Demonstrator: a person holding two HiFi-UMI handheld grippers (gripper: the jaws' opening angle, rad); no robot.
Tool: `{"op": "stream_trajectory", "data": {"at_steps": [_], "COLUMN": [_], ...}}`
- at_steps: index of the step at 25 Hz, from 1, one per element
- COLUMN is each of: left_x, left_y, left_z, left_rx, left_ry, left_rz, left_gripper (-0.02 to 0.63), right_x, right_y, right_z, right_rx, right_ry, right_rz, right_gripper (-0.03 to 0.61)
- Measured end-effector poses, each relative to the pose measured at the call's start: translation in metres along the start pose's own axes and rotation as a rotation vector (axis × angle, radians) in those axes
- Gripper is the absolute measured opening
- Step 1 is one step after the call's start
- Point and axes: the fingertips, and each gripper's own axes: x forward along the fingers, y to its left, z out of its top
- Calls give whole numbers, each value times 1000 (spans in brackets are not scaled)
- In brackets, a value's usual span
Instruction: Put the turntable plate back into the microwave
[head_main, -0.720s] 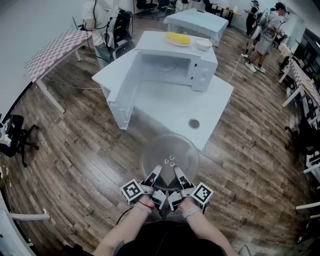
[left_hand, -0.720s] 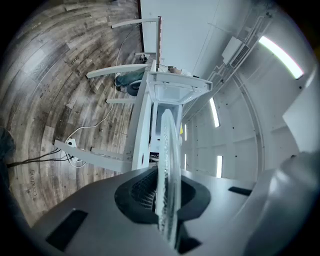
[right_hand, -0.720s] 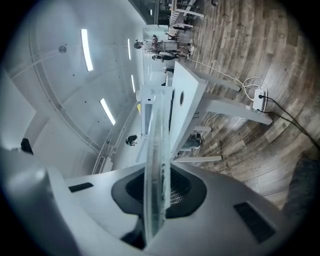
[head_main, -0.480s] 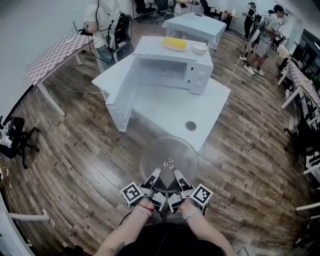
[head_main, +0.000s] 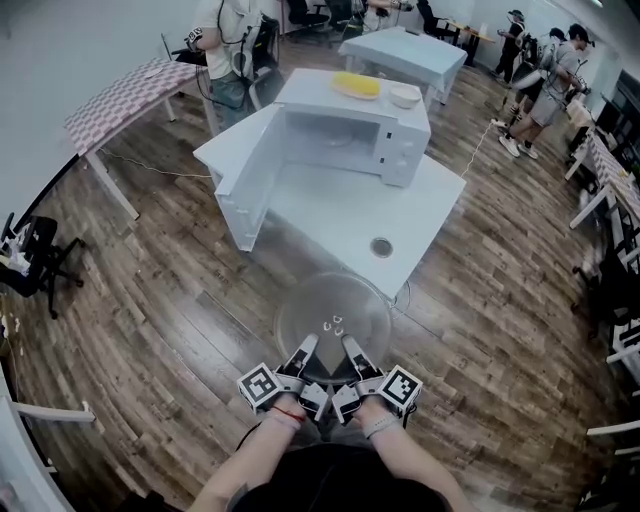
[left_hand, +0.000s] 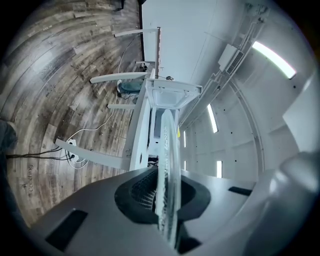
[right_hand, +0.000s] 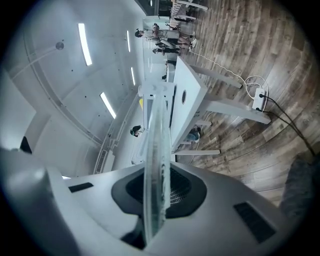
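A clear glass turntable plate (head_main: 332, 312) is held level above the wooden floor, in front of the white table (head_main: 330, 215). My left gripper (head_main: 302, 352) and right gripper (head_main: 351, 350) are both shut on its near rim, side by side. In the left gripper view the turntable plate (left_hand: 167, 165) runs edge-on between the jaws; the right gripper view shows the turntable plate (right_hand: 154, 170) the same way. The white microwave (head_main: 345, 135) stands on the table with its door (head_main: 243, 185) swung wide open to the left. Its cavity faces me.
A round metal piece (head_main: 381, 246) lies on the table near its front edge. A yellow item (head_main: 357, 84) and a white bowl (head_main: 405, 96) rest on the microwave's top. Other tables, a black chair (head_main: 35, 262) and standing people (head_main: 545, 85) ring the room.
The view has shifted slightly; the table and microwave sit a little nearer and more centred. Both grippers keep the same hold on the plate.
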Motion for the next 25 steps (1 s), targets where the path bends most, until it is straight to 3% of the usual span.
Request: {"op": "stream_trajectory", "data": {"at_steps": [10, 25], "left_x": [5, 58], "left_y": [-4, -17], "left_z": [3, 61], "left_rx": [17, 43], "left_ry": [-23, 73], "left_rz": [-10, -10], "left_gripper": [31, 31], "right_x": [7, 77], "right_y": [2, 12], "right_z": [3, 18], "right_rx": [16, -12], "right_ry": [26, -75], "right_rz": [22, 29], "right_gripper": [41, 41]}}
